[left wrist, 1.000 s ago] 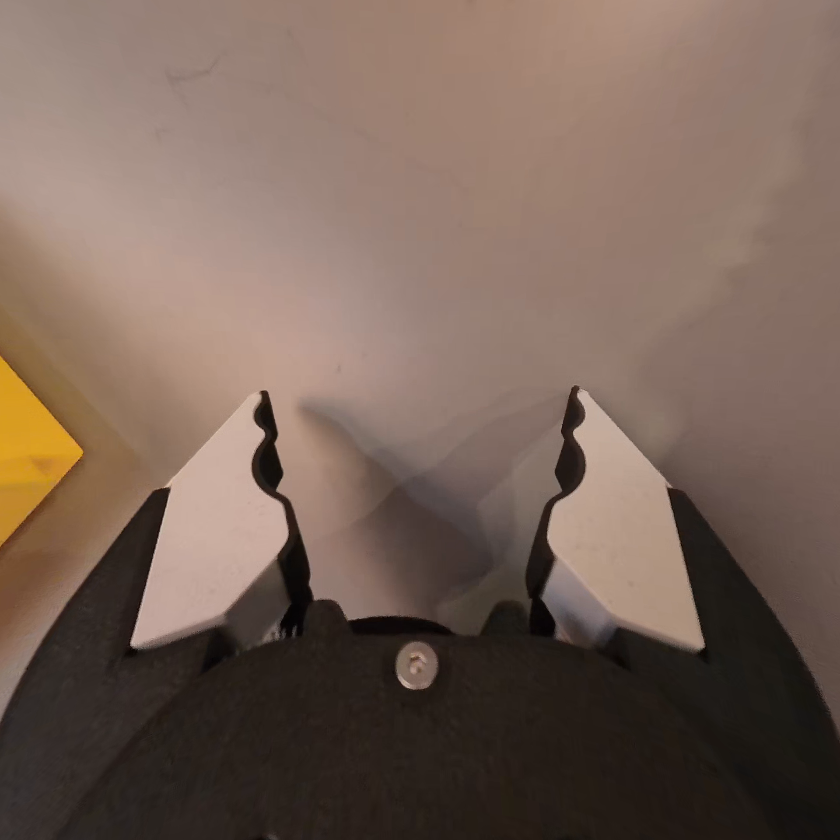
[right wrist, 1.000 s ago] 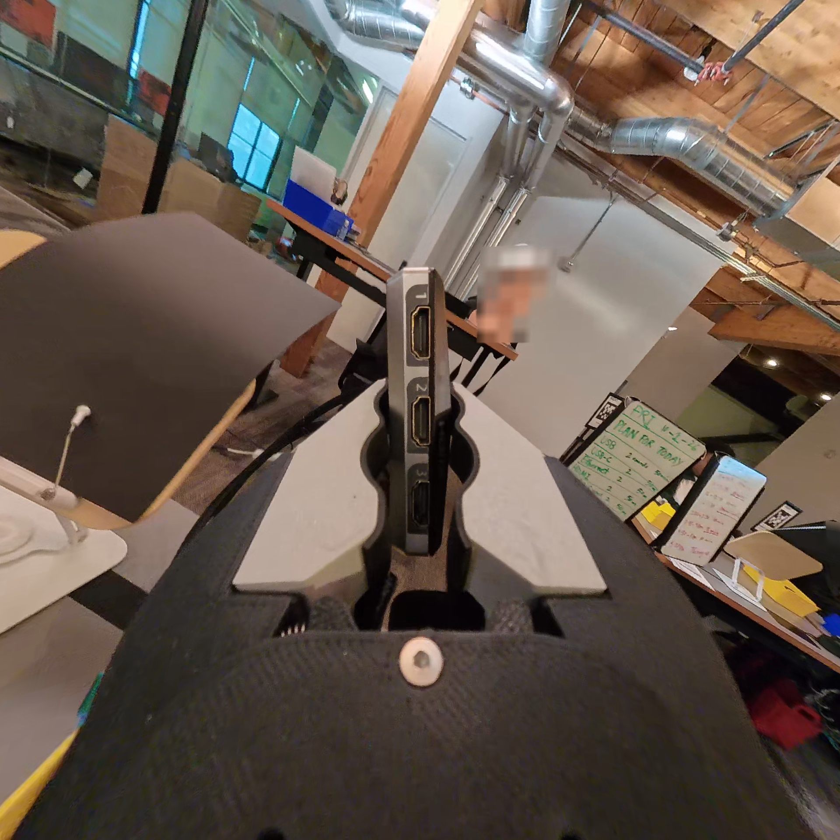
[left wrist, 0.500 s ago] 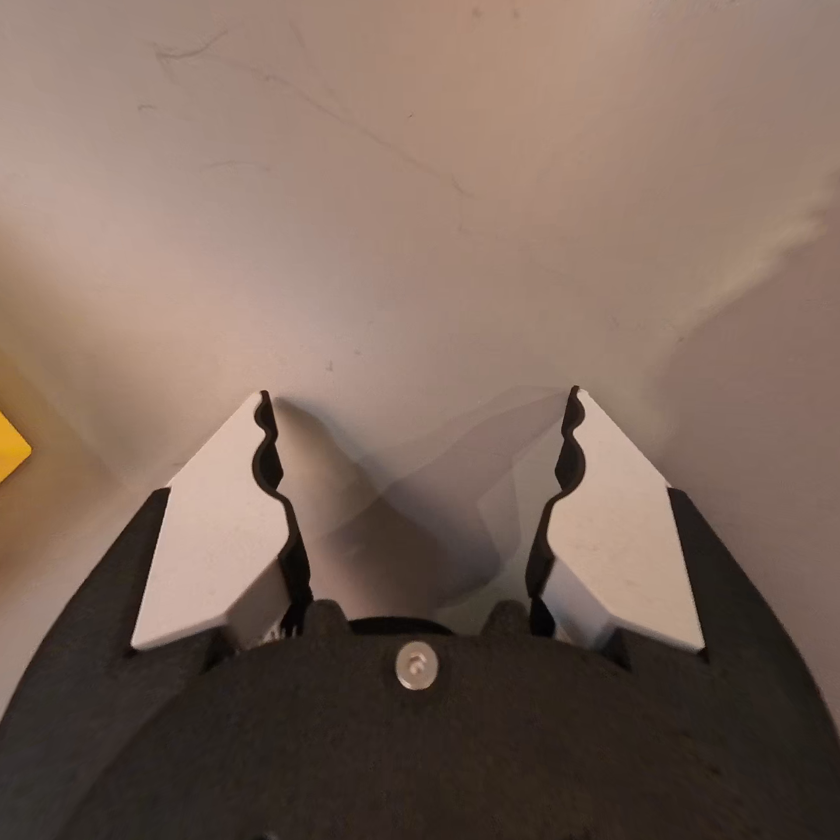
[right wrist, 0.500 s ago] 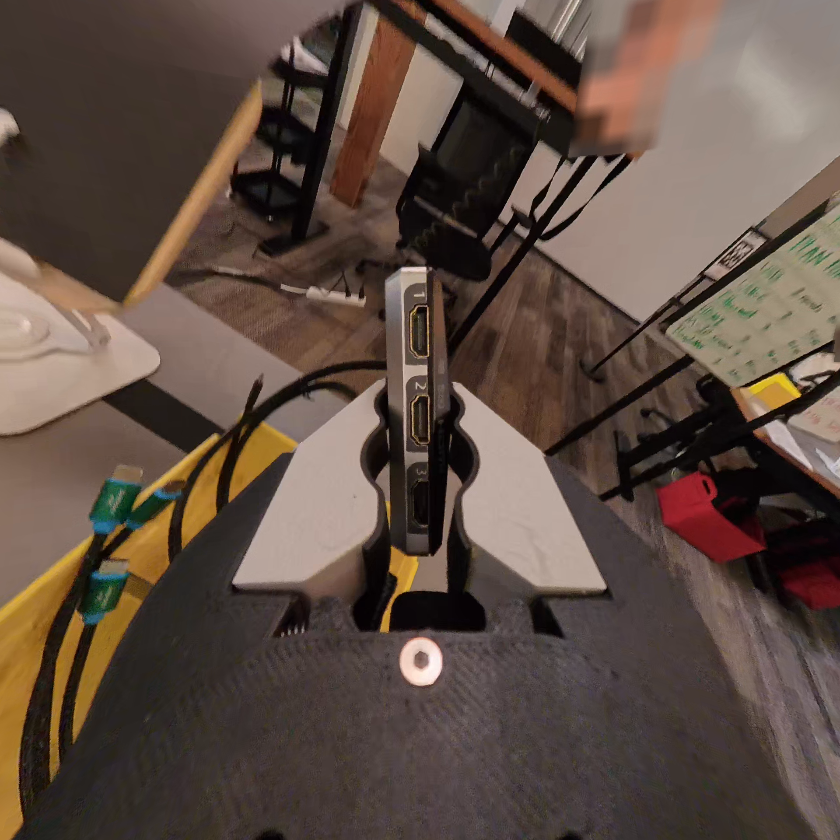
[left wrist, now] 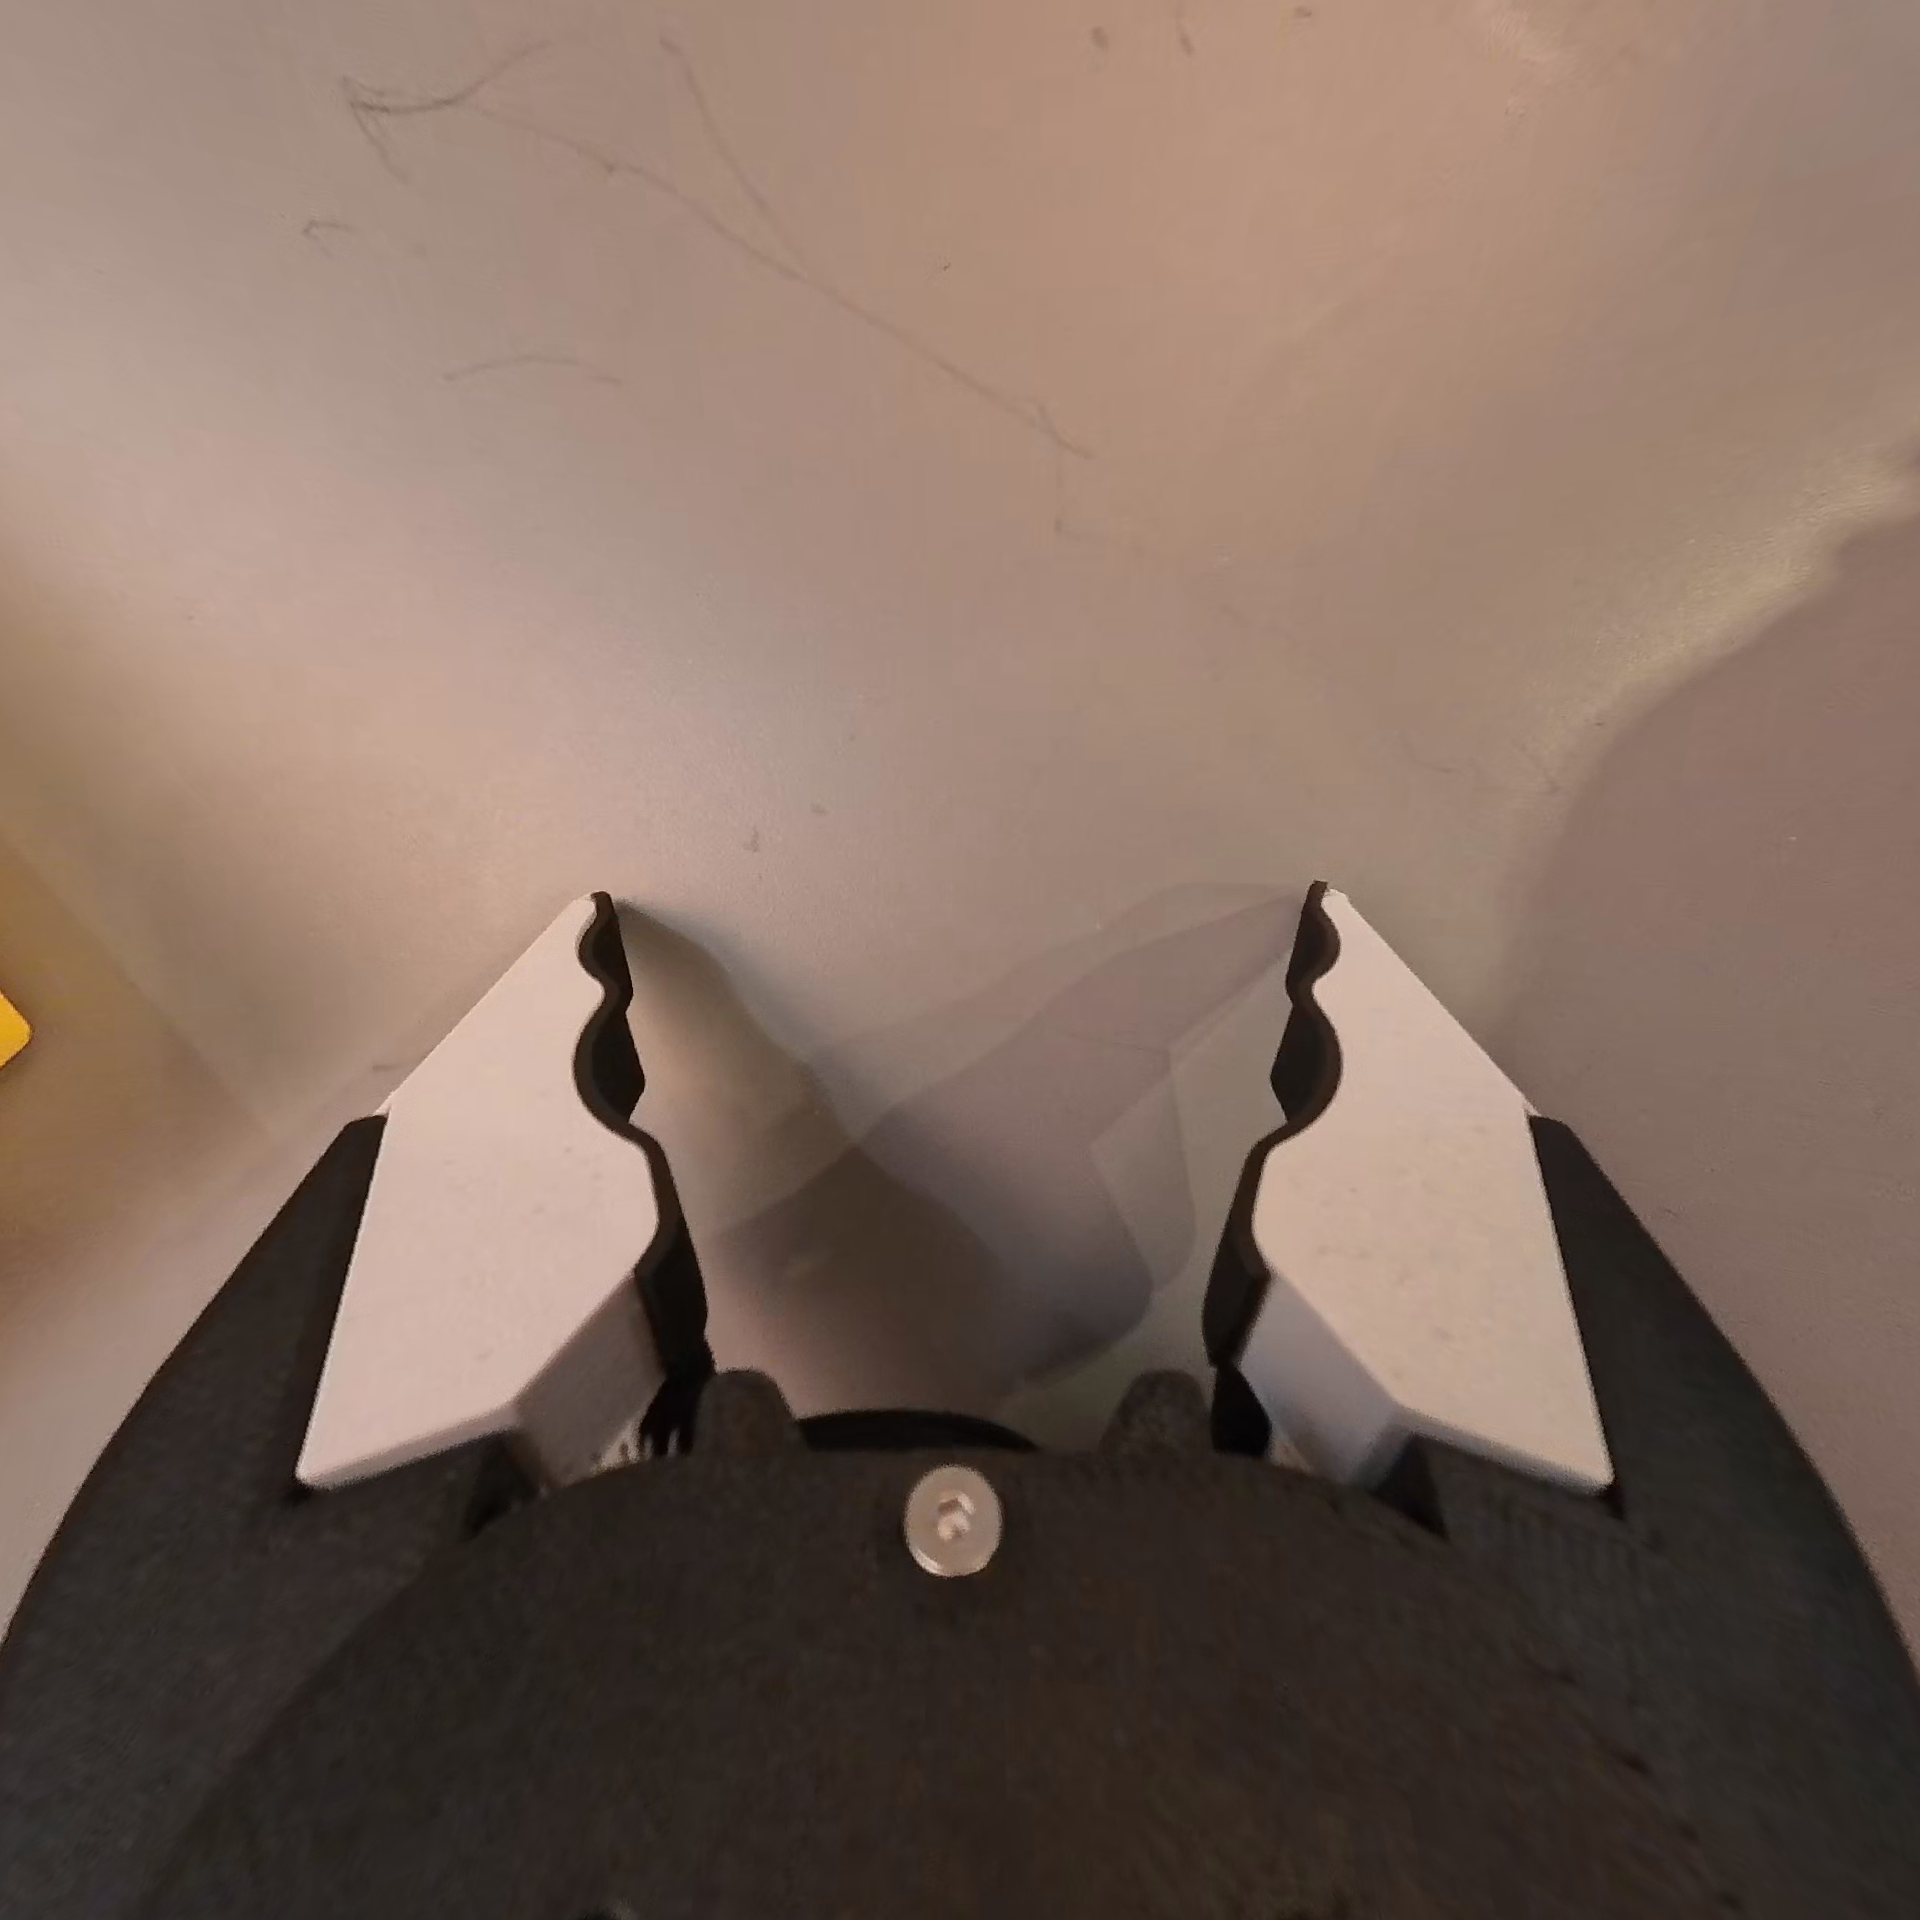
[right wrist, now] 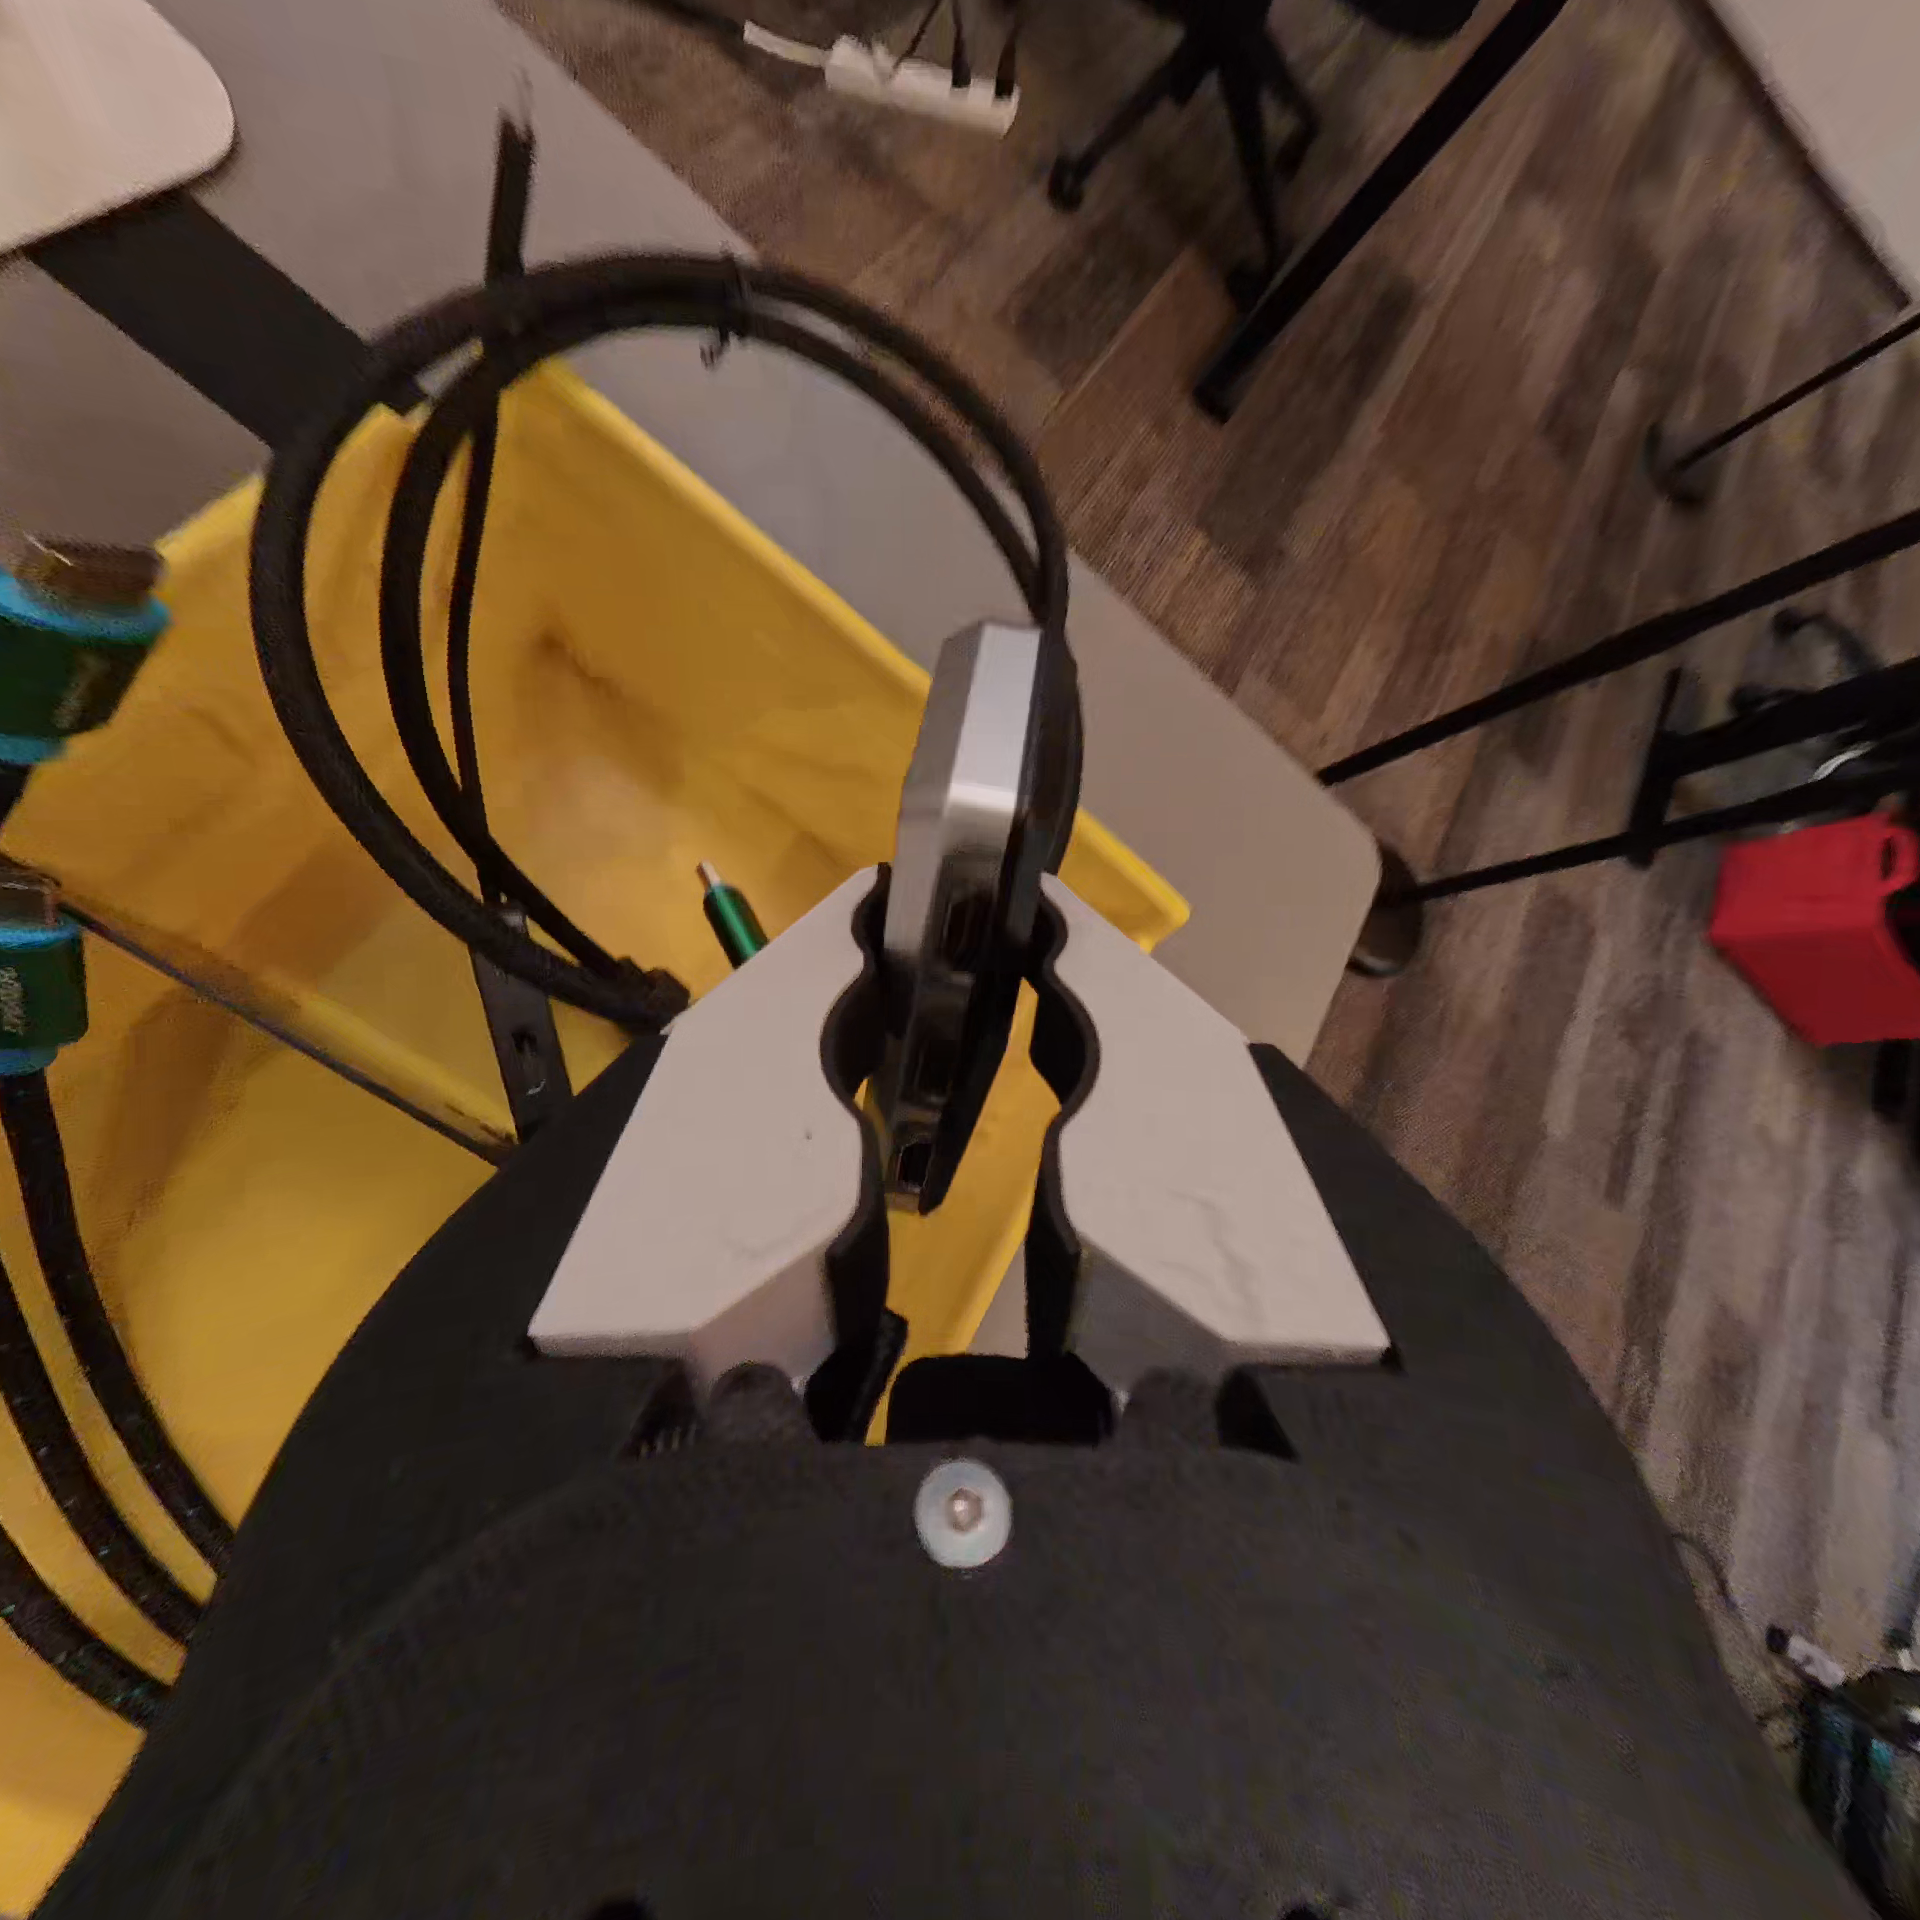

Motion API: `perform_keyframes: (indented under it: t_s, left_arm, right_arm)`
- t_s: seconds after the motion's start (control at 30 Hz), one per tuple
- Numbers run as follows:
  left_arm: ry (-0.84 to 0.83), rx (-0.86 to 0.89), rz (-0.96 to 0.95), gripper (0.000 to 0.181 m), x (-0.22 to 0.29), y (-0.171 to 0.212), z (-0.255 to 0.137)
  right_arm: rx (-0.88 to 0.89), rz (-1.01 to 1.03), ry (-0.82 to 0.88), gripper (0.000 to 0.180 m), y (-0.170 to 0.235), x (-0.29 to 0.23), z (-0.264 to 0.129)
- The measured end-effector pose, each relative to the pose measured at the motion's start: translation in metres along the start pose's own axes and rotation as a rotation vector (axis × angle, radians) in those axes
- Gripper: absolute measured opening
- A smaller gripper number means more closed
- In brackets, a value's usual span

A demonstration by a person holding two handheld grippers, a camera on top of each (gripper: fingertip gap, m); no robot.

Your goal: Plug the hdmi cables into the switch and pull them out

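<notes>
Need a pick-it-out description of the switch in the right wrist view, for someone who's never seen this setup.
Find the yellow tray on the grey table; the right gripper hangs above it. The switch is the slim silver slab standing on edge between the grey fingers. Unlike the black braided cables with green plugs, it is rigid, flat and metal, with ports down its narrow side.

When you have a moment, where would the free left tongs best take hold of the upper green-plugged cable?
Probably by the green plug body, across its flat sides, coming from the cable end behind it so the metal tip stays clear for the switch.
</notes>
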State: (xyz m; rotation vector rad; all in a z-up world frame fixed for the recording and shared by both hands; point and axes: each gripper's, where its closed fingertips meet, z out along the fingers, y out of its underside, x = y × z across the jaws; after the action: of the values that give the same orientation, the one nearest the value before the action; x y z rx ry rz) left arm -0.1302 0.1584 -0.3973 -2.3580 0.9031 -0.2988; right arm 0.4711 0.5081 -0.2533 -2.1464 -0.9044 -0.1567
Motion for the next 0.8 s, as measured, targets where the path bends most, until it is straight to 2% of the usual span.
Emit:
perform_keyframes:
  t_s: [0.2,0.33,0.47,0.7,0.8]
  left_arm:
    - [0.001,0.002,0.000,0.124,0.000,0.000,0.000]
    - [0.001,-0.001,0.000,0.124,0.000,0.000,0.000]
    - [0.000,-0.003,-0.002,0.124,0.000,0.000,0.000]
    - [-0.006,0.005,0.020,0.121,0.000,-0.003,-0.002]
    - [-0.008,0.121,0.040,0.119,0.003,-0.031,-0.023]
  right_arm:
    - [-0.100,0.111,-0.112,0.024,0.041,-0.011,0.022]
    - [-0.187,0.078,-0.124,0.032,0.058,-0.015,0.023]
    - [-0.171,0.059,-0.123,0.050,0.047,-0.016,0.009]
    - [-0.126,0.003,-0.114,0.056,0.033,-0.023,-0.030]
    - [-0.101,-0.002,-0.061,0.056,0.039,-0.023,-0.051]
